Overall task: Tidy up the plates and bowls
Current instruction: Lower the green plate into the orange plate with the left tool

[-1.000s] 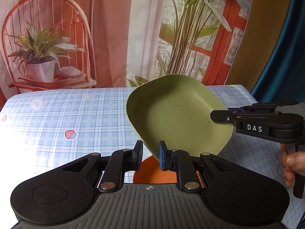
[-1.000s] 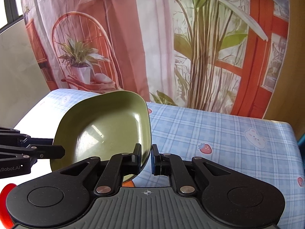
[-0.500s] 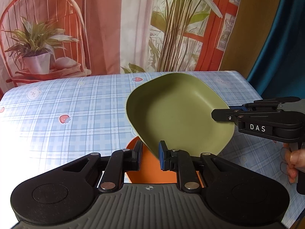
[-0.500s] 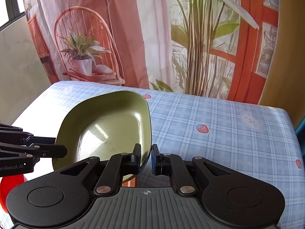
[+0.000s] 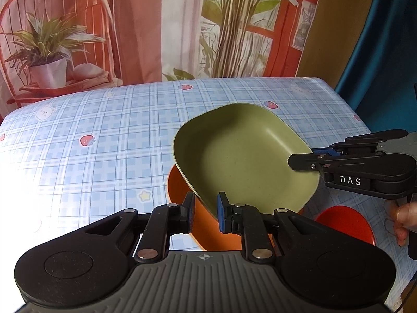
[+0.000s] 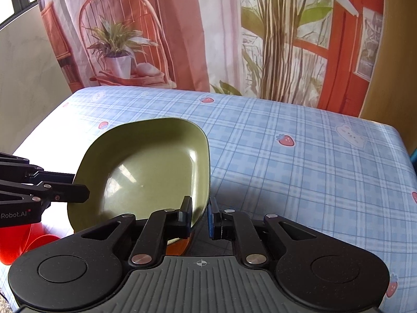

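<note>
A green squarish plate (image 5: 245, 156) is held between both grippers, tilted a little, just above an orange plate (image 5: 179, 182) on the table. My left gripper (image 5: 204, 214) is shut on the green plate's near rim. My right gripper (image 6: 199, 217) is shut on its opposite rim; the plate also shows in the right wrist view (image 6: 146, 172). The right gripper reaches in from the right in the left wrist view (image 5: 307, 160). The orange plate is mostly hidden under the green one.
A small red bowl (image 5: 344, 224) sits on the table near the right gripper; it also shows in the right wrist view (image 6: 23, 240). The table has a blue plaid cloth (image 5: 104, 135). A printed curtain (image 5: 156, 26) hangs behind the table's far edge.
Both grippers have lowered the green plate and tipped it flatter, bringing it down close over the orange plate. The red bowl has come into view.
</note>
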`<action>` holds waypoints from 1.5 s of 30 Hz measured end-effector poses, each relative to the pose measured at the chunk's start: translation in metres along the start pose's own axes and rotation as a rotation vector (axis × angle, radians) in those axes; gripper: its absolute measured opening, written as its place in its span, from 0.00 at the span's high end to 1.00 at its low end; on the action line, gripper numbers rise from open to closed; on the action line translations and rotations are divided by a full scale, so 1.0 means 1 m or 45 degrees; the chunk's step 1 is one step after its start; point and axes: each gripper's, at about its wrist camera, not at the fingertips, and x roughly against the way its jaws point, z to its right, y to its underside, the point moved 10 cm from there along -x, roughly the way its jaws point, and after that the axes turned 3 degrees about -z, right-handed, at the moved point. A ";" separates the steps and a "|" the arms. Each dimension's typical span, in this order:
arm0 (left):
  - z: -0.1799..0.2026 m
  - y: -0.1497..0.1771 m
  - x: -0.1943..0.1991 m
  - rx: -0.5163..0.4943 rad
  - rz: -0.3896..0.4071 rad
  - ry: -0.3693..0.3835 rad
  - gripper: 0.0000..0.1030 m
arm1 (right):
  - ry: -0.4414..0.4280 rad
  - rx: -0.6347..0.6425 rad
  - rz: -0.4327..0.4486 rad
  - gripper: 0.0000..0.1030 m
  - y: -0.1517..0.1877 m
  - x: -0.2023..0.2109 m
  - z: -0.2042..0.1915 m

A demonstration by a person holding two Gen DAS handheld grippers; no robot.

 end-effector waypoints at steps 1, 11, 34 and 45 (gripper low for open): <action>0.000 0.001 0.000 0.000 -0.002 -0.001 0.82 | -0.001 0.003 -0.002 0.89 0.002 0.000 -0.001; 0.000 0.009 0.001 -0.001 -0.023 -0.007 0.82 | -0.004 0.000 -0.021 0.89 0.016 -0.003 -0.009; -0.003 0.012 -0.004 0.012 -0.052 0.002 0.82 | 0.061 0.075 -0.056 0.88 0.023 -0.005 -0.020; -0.004 0.014 -0.006 -0.002 -0.038 -0.030 0.82 | 0.110 0.110 -0.058 0.86 0.024 -0.010 -0.023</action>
